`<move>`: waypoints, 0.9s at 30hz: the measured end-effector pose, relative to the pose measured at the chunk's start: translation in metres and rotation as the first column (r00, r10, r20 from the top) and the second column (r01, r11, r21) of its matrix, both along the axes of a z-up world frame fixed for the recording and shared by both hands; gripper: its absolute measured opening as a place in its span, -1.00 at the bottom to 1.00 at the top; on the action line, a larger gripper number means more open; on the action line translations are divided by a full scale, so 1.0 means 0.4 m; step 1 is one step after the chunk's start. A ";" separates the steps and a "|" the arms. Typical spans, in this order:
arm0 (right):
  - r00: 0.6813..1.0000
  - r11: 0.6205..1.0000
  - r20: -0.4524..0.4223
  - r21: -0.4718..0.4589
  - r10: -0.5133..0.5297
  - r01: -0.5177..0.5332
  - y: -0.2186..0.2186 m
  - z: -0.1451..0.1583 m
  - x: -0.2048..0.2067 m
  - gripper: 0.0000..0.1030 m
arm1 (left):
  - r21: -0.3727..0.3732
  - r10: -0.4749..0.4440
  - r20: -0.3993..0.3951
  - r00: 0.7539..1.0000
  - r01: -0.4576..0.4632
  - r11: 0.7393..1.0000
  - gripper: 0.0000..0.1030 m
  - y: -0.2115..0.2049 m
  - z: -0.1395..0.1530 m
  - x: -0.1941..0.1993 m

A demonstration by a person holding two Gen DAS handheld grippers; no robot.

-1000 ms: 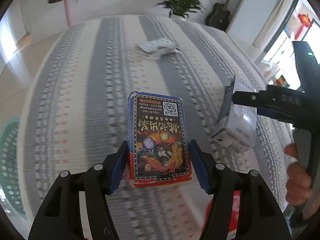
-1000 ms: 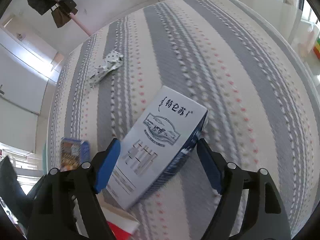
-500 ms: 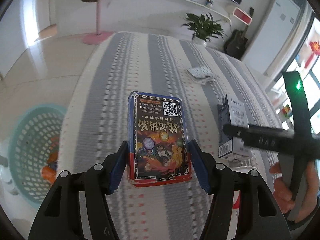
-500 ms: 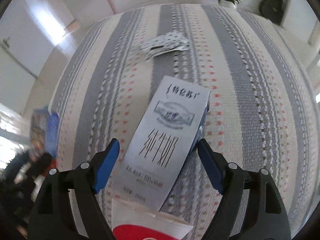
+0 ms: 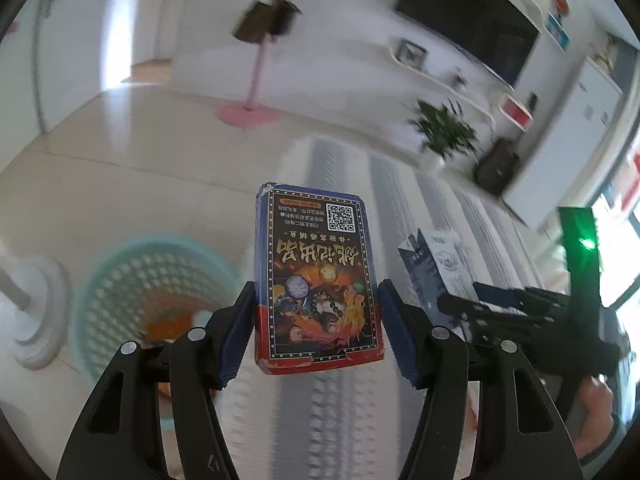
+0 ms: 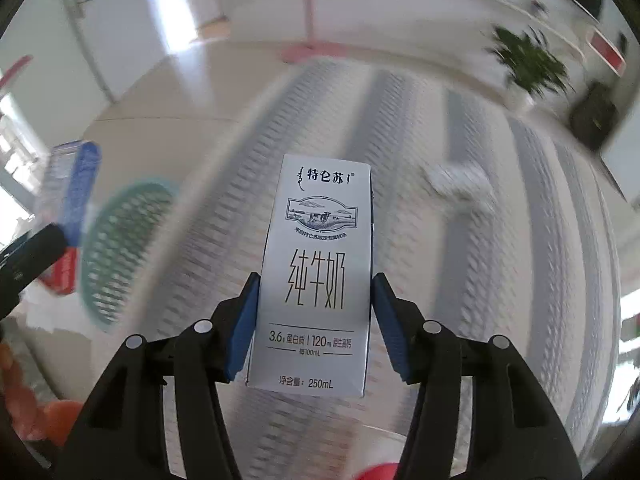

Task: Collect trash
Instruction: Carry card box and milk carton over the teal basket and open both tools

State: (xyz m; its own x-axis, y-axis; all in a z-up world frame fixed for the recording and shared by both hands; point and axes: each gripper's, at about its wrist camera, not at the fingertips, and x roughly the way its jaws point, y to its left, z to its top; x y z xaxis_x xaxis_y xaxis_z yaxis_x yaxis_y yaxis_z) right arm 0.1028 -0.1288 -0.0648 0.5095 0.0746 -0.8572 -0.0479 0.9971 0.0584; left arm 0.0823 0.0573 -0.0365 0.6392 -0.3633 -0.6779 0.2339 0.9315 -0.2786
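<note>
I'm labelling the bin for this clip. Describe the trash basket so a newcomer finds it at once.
Start at the striped grey-and-cream rug. Off its left edge, on the pale floor, stands the basket. It is round, mint-green plastic with walls full of small holes and something orange inside; the white round base beside it is solid.

Left claw (image 5: pixel 318 320): both blue pads clamped flat on the sides of a card box (image 5: pixel 318 280), box upright, pitched down. Right claw (image 6: pixel 314 324): jaws closing, pads against the sides of a milk carton (image 6: pixel 316 280). Right hand (image 5: pixel 596 412) visible gripping its handle, right of the card box.
</note>
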 end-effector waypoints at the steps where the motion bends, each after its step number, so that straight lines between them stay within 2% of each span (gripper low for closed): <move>1: 1.000 1.000 0.009 0.007 0.018 -0.018 0.022 0.013 0.010 0.01 | -0.004 0.028 0.011 1.000 -0.028 1.000 0.14 0.027 0.013 0.008; 6: 0.986 0.987 0.070 0.050 0.150 -0.154 0.173 0.104 0.049 0.02 | -0.041 0.151 0.037 0.988 -0.149 0.988 0.14 0.141 0.057 0.033; 11: 0.967 0.967 0.090 0.069 0.238 -0.244 0.314 0.137 0.085 0.02 | -0.034 0.242 0.035 0.970 -0.241 0.970 0.14 0.227 0.046 0.045; 15: 0.960 0.956 0.074 0.093 0.272 -0.278 0.387 0.112 0.113 0.02 | -0.026 0.283 -0.005 0.959 -0.283 0.959 0.14 0.275 0.002 0.057; 22: 0.968 0.953 -0.001 0.175 0.252 -0.248 0.439 0.032 0.165 0.05 | -0.022 0.325 -0.068 0.943 -0.327 0.945 0.16 0.343 -0.060 0.077; 27: 0.969 0.945 -0.039 0.234 0.244 -0.228 0.445 -0.005 0.188 0.12 | 0.029 0.352 -0.059 0.934 -0.351 0.936 0.22 0.360 -0.069 0.076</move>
